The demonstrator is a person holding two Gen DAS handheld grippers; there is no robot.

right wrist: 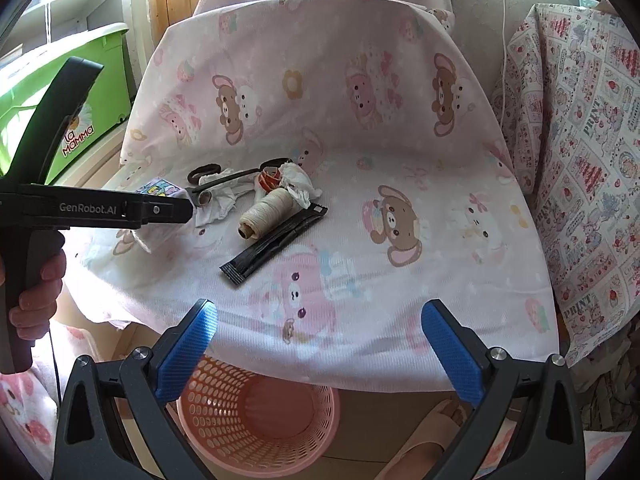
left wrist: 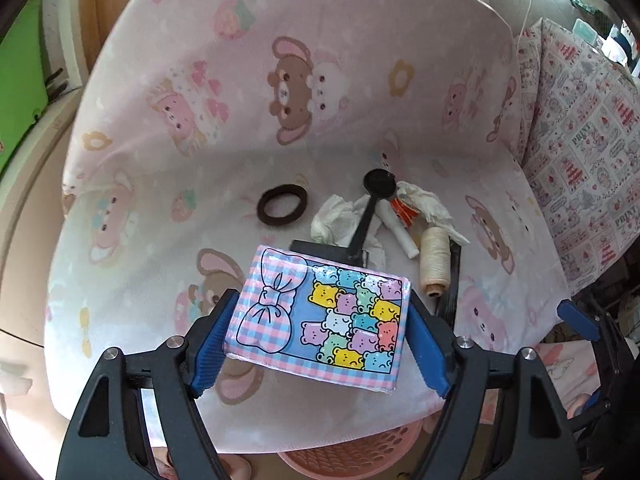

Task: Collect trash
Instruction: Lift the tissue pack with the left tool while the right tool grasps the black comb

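Left gripper (left wrist: 320,332) clasps the gummy-bear tissue pack (left wrist: 320,316) on the pink cloth (left wrist: 160,160).

Its 2 blue pads (left wrist: 212,344) press the pack's short sides, the pack lying at the cloth's near edge. Just beyond it sit crumpled tissues (left wrist: 340,220), a black spoon (left wrist: 370,208), a cream thread spool (left wrist: 434,260), a black sachet (right wrist: 276,240) and a brown hair tie (left wrist: 282,204). The right gripper (right wrist: 320,348) hangs wide and empty above the pink basket (right wrist: 256,424).
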